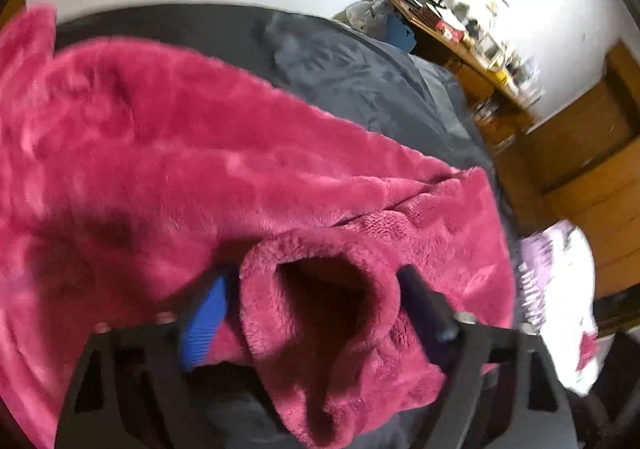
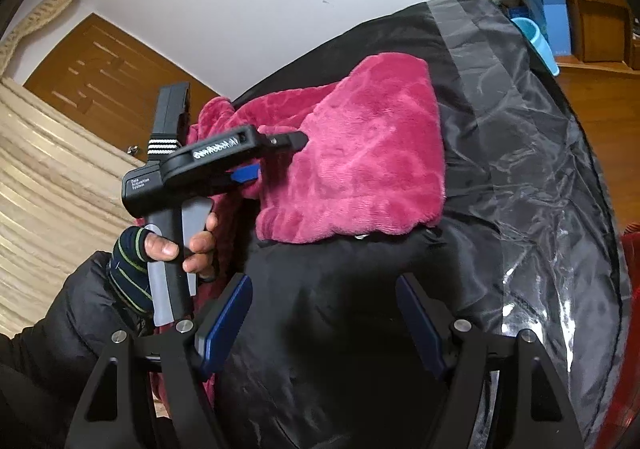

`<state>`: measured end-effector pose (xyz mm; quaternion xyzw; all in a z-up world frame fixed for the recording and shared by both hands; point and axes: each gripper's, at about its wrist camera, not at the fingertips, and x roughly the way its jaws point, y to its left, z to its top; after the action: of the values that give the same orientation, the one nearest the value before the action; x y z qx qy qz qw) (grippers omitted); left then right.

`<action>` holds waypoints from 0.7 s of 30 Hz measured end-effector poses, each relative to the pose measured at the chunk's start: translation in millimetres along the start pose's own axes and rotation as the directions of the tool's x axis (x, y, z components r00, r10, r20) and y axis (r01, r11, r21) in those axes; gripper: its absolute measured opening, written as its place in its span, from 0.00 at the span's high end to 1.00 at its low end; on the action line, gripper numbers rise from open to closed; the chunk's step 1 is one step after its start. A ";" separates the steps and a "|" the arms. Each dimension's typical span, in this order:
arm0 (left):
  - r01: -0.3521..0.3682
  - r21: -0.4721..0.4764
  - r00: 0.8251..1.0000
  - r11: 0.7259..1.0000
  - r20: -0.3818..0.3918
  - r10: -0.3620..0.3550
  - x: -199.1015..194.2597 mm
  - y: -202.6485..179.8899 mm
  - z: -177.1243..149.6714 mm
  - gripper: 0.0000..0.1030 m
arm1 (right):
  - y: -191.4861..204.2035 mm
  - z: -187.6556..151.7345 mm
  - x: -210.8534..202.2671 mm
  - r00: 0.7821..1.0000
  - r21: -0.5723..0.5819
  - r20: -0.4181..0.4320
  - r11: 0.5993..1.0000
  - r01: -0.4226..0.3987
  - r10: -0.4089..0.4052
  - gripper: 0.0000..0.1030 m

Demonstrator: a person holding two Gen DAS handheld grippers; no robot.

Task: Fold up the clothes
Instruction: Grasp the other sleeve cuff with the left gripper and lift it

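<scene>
A magenta fleece garment (image 1: 200,153) lies spread on a black cover (image 2: 340,289). In the left wrist view a rolled cuff or sleeve opening (image 1: 320,309) of the fleece fills the gap of my left gripper (image 1: 316,281), with both blue pads against it. The right wrist view shows the left gripper (image 2: 280,155) from the side, biting the left edge of the fleece (image 2: 360,161) and held by a hand (image 2: 180,245) in a striped fingerless glove. My right gripper (image 2: 320,313) hangs open above bare black cover, short of the fleece, with nothing between its fingers.
A clear plastic sheet (image 2: 540,177) covers the right of the black cover. A white printed garment (image 1: 560,289) lies at the cover's right edge. A cluttered wooden desk (image 1: 460,33), a wooden door (image 2: 104,65) and a beige ribbed blanket (image 2: 48,177) surround it.
</scene>
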<state>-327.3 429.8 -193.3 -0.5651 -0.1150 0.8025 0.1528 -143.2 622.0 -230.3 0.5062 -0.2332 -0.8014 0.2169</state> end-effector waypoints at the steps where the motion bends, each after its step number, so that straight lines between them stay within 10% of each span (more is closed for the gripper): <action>1: 0.013 0.001 1.000 1.000 -0.022 -0.013 1.2 -1.4 1.3 0.67 | -0.9 -0.1 -0.7 1.000 0.004 0.003 1.000 0.003 -0.003 0.26; 4: 0.055 -0.027 0.997 0.998 -0.044 -0.056 -3.5 -4.2 5.2 0.83 | -0.8 -0.1 -2.6 1.000 0.006 0.012 1.000 0.016 -0.016 0.26; 12: 0.113 0.004 0.989 0.994 0.091 -0.113 -82.7 -16.2 32.8 0.84 | 8.6 -0.9 -2.5 0.998 0.003 0.030 0.999 0.048 -0.048 0.26; 21: 0.031 -0.042 0.969 0.999 0.247 -0.019 -215.8 60.1 54.9 0.84 | 38.6 -2.5 21.7 0.998 -0.013 0.007 0.998 0.055 -0.055 0.26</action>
<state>-318.0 292.4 -8.2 -0.4628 -0.1587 0.8617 0.1345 -145.1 578.1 -223.8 0.5081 -0.2146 -0.8104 0.1973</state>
